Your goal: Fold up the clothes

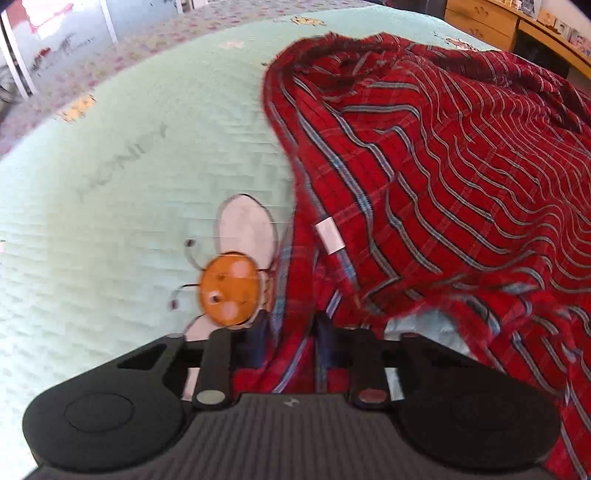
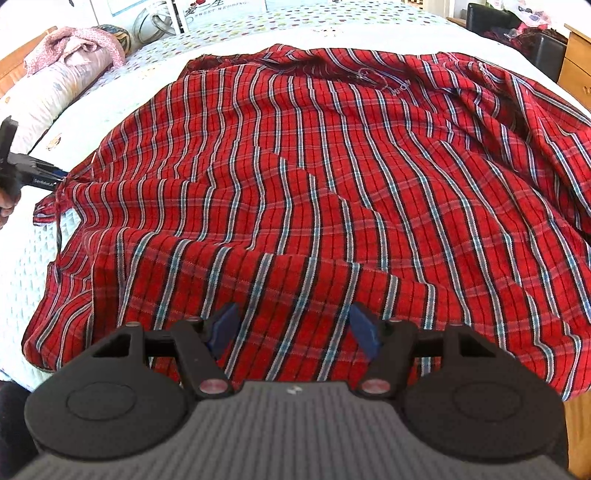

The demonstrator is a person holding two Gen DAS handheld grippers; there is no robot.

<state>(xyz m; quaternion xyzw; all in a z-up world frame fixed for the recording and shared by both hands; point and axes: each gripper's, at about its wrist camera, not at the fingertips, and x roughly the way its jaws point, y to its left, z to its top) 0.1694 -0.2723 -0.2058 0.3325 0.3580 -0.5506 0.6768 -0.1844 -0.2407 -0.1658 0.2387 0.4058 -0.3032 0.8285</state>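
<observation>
A red plaid shirt (image 2: 314,177) lies spread and wrinkled over a pale quilted bed (image 2: 22,258). In the left wrist view the shirt (image 1: 443,166) fills the right side, with a white label on its edge. My left gripper (image 1: 290,332) is shut on the shirt's edge, which runs bunched between the blue pads. It also shows in the right wrist view (image 2: 61,176) at the shirt's left side, gripping the cloth. My right gripper (image 2: 293,326) is open just above the shirt's near hem, with cloth lying between its blue pads (image 2: 364,326).
The bedspread (image 1: 129,184) is mint green with a cartoon bee (image 1: 229,284). Pillows and a pink cloth (image 2: 70,48) lie at the bed's far left. Wooden drawers (image 1: 487,18) stand past the bed at the right. A dark chair (image 2: 517,33) stands beyond.
</observation>
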